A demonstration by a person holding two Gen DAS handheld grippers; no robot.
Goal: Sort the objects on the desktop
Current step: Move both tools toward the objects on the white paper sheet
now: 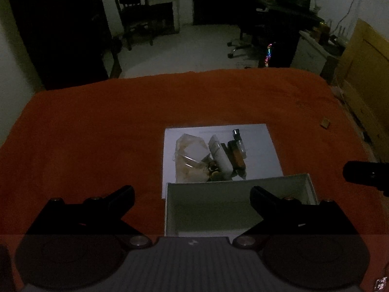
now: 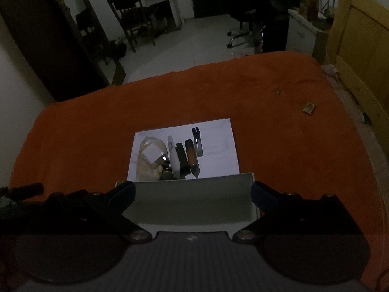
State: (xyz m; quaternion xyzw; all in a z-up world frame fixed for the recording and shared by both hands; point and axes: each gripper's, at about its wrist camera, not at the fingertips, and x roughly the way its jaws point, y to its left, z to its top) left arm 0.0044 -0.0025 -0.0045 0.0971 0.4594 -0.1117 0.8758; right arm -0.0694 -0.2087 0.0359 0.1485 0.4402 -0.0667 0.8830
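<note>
Dim room, orange cloth (image 1: 97,133) over the table. On it, a white sheet of paper (image 1: 262,146) bearing a small heap of objects, all bunched on the sheet's left and near part. Leftmost, a crumpled clear plastic bag (image 1: 188,155) with a pale square inside, yellowish in the folds. Just beside it, a white oblong tube (image 1: 220,155), long axis running away from the cameras, far end tilted slightly left. Next, a flat black bar (image 2: 181,157) seen plainly in the right wrist view, lying parallel to the tube. Then an amber-brown vial (image 1: 237,155), same lie, touching or nearly touching a clear vial with dark cap (image 1: 239,137), cap end pointing away toward the far table edge. A few small dark and yellowish bits (image 1: 214,170) at the near foot of the heap, too blurred to tell. Directly in front of the sheet, an open pale box (image 1: 243,185), its far wall hiding the sheet's near edge. Far off to the right on the cloth, well apart, a small tan block (image 1: 324,123).

Left gripper (image 1: 192,198) spread wide, nothing between the fingers, poised over the box. Right gripper (image 2: 192,194) likewise spread wide and bare, also above the box.
</note>
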